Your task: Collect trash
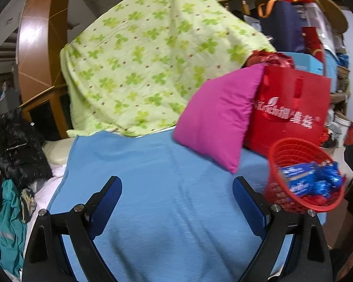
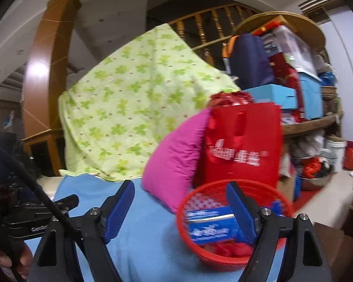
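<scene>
The red plastic mesh basket [image 2: 233, 225] sits on the light blue blanket [image 1: 167, 188], holding blue wrappers [image 2: 211, 225] with blurred white lettering. White writing on the red fabric bag [image 2: 242, 145] is unreadable. Left gripper [image 1: 177, 195] and right gripper [image 2: 180, 202] jaws stand apart, empty.

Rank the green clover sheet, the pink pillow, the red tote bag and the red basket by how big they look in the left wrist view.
1. Green clover sheet, largest by far.
2. Pink pillow and red tote bag: alike, and the pillow covers part of the bag, so unranked.
3. Red basket, smallest, though nearest the camera.
</scene>
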Tool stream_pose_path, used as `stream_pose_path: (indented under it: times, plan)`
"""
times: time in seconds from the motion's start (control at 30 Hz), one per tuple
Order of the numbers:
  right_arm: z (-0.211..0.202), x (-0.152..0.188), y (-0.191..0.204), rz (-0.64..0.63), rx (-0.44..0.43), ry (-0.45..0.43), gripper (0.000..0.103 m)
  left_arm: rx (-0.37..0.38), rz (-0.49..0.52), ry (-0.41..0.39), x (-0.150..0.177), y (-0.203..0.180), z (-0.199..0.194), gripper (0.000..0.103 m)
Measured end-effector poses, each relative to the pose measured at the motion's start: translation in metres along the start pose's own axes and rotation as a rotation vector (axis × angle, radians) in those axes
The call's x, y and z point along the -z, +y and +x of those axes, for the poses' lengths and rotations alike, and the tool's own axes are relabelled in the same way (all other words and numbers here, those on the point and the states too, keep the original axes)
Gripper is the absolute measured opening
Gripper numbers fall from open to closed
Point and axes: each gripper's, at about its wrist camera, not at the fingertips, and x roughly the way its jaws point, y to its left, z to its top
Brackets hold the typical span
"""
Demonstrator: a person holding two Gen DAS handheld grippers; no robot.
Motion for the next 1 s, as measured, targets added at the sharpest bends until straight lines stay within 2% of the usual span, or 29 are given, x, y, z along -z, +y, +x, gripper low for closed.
stream_pose_path:
  times: [0.33, 0.6, 1.0]
  plan:
    - [-0.039, -0.021, -0.032, 0.022, 0.069, 0.088, 0.083, 0.07, 0.029, -0.04, -0.013, -0.027, -0.046, 0.096]
    - [-0.065, -0.038, -0.04, 0.04, 0.09, 0.063, 0.084, 0.069, 0.035, -0.076, -0.019, -0.029, -0.077, 0.096]
    - [-0.087, -0.05, -0.035, 0.044, 0.084, 0.048, 0.084, 0.078, 0.045, -0.098, -0.022, -0.028, -0.097, 0.096]
